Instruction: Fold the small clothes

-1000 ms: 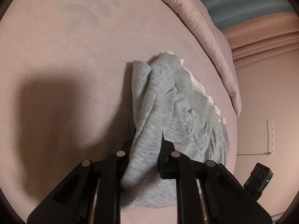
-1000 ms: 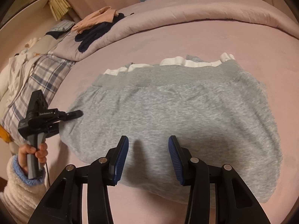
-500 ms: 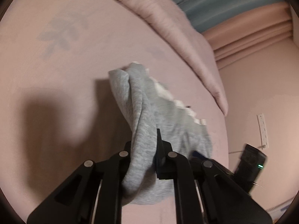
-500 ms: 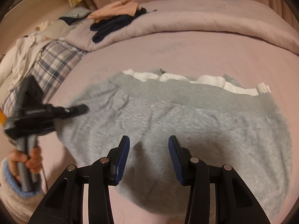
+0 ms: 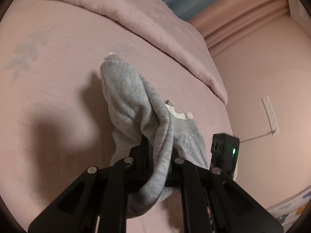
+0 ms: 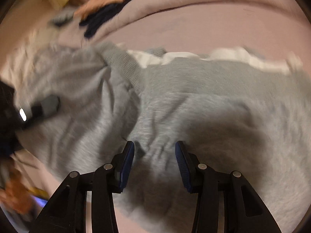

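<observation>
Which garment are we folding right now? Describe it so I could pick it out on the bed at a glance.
Start at the wide pink bed; heaped clothes lie along its far edge. The grey sweatshirt is spread alone mid-bed, one side pinched up in the left gripper, the open right gripper above it. Only it is plain grey fleece with a ribbed band and white fabric showing at the edge.

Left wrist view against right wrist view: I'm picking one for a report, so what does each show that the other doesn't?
Only the left wrist view shows the left gripper shut on a raised fold of the grey garment, a wall power strip and curtains.

Only the right wrist view shows the right gripper open above the cloth, and a clothes pile, though blurred.

Both show the garment, its white lining, the pink bed and the duvet.
</observation>
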Motion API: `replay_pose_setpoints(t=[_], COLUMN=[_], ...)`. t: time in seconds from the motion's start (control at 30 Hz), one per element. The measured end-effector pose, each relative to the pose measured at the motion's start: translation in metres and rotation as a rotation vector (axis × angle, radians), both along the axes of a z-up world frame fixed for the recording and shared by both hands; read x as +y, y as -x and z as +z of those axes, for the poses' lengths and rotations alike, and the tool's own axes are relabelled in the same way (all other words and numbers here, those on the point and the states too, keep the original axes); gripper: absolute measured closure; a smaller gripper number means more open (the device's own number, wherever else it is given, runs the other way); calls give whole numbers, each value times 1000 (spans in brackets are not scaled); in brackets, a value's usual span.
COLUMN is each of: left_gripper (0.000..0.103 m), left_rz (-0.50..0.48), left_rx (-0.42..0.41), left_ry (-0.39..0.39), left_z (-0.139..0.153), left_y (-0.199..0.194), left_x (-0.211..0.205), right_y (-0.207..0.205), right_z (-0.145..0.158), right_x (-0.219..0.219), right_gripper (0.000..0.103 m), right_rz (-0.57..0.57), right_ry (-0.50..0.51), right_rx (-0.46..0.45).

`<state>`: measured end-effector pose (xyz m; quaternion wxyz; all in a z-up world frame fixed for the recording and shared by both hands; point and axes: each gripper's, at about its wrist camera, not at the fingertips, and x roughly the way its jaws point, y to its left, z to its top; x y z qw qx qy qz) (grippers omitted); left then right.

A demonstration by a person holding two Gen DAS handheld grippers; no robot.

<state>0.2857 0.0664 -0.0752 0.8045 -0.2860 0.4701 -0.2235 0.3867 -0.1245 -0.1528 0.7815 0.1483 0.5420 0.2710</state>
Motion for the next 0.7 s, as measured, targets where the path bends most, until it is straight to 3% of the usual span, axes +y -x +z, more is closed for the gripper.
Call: replay_pose_setpoints(t=[0.1,0.23,0.33,0.43,0.47,0.53,0.6,0.67,0.7], left_gripper=[93,93,93,93,93,93,92,78,58], left_rz=[-42,-102,-146,-186,-197,-222,-255,-290,-319], left_rx=[-19,-25,-32,-27,-21,-22,-17,0,17], left_ry=[-51,-93,-147,-191,-205,-253,-302,-331,-343], left_z=[6,6,4,-3,-7,-13,-22,-31,-37], left_y=[0,-1,-2,0,-1,-7,-8,-8,-8], left_x=[-21,-53,-78,-100,-106,-124,-140,-151,-158], right_y=[-5,-2,1,-1,-4,-7,-12,-15,-18], right_z=[-4,-14,-18,-21,-21,-19,-16,-14,-13], right_x=[-49,-93,-106,-112,-113,-112,-106,-103,-101], right_gripper=[58,38,36,24,23,23,23,23,23], right_rz=[-93,-164,-169,-180,-178,-177,-182,-163,-156], right_ry=[-191,-449,-620,-774,-813,-833,-780,-711,-683], right_rx=[79,144,161,184,189,191,196,204,210])
